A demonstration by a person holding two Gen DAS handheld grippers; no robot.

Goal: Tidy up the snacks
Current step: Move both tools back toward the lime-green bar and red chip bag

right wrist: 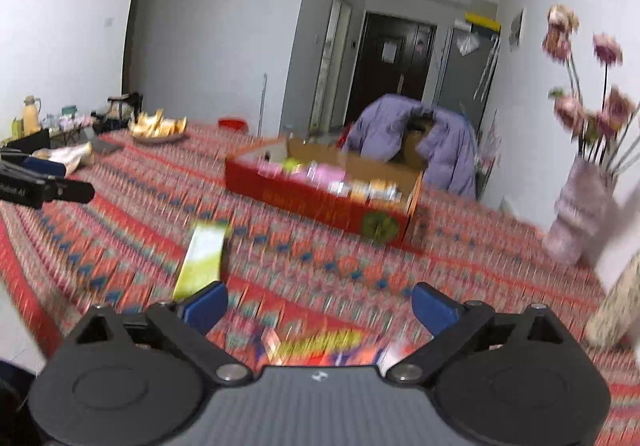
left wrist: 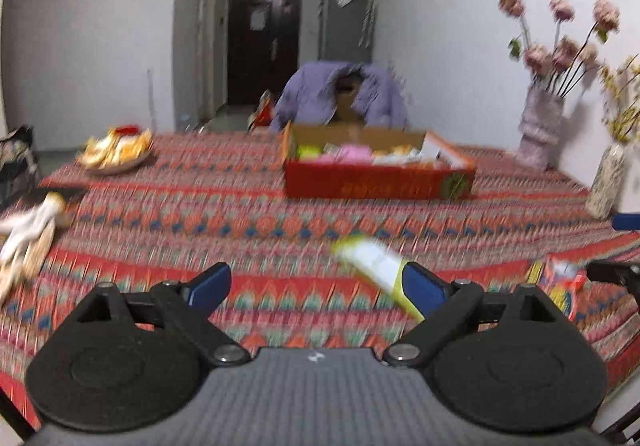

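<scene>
Both the left gripper point(left wrist: 316, 288) and the right gripper point(right wrist: 318, 304) stood wide apart and empty. The yellow-green snack box point(right wrist: 202, 260) lay on the patterned tablecloth point(left wrist: 224, 213), well short of the red carton point(left wrist: 376, 181). It seemed light and stiff, best pinched across its narrow sides.

The tablecloth point(left wrist: 168, 213) is red, banded with zigzag rows of orange, teal and blue, and the shallow box point(left wrist: 376, 181) on it is red outside and plain brown cardboard inside — a green round mark at one corner. The snack packet point(right wrist: 202, 258) is yellow-green and white, the jacket point(left wrist: 320, 93) lavender, and the gripper pads point(left wrist: 210, 284) blue on black arms — the flowers point(left wrist: 560, 45) dusty pink.
</scene>
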